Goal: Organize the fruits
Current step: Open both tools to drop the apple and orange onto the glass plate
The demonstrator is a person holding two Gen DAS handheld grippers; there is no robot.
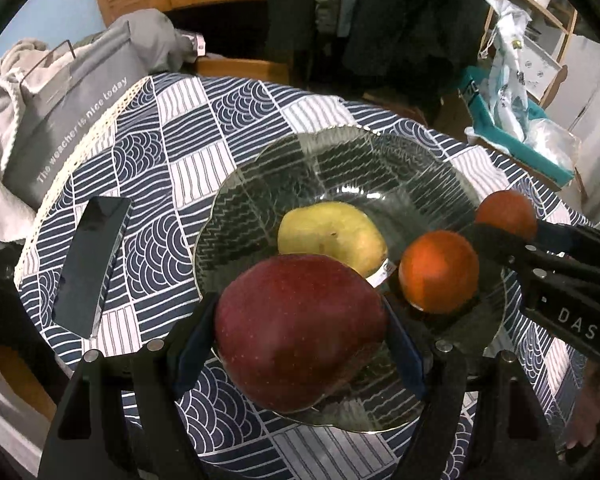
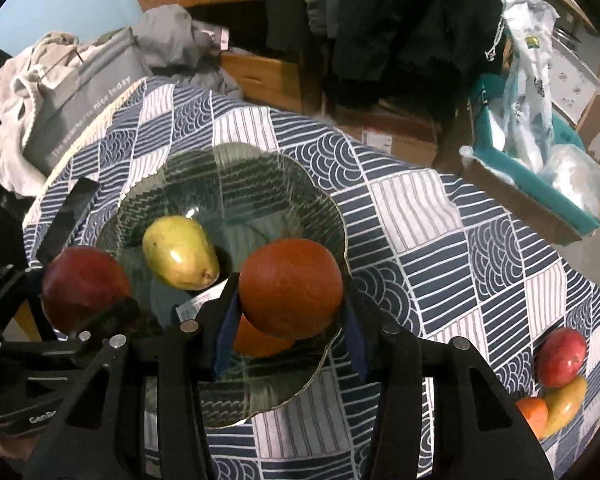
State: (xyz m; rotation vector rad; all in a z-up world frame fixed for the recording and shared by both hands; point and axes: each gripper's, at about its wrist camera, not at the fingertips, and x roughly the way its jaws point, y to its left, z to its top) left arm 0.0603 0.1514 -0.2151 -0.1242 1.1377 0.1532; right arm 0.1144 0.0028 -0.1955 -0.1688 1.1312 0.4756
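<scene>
While over glass bowl (image 1: 260, 184): left tongs (image 1: 300, 328) gripping red apple (image 1: 300, 332); right tongs (image 2: 290, 308) gripping orange (image 2: 290, 288)

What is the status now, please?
Left claw shut on apple. Right claw shut on orange. Both above bowl. Nothing blocking.

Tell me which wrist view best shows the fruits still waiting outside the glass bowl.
The right wrist view. Three loose fruits lie on the patterned tablecloth at its lower right edge: a red one, an orange one and a yellow-orange one, well clear of the glass bowl. The left wrist view shows none of them, only fruit in the bowl or in the grippers.
</scene>
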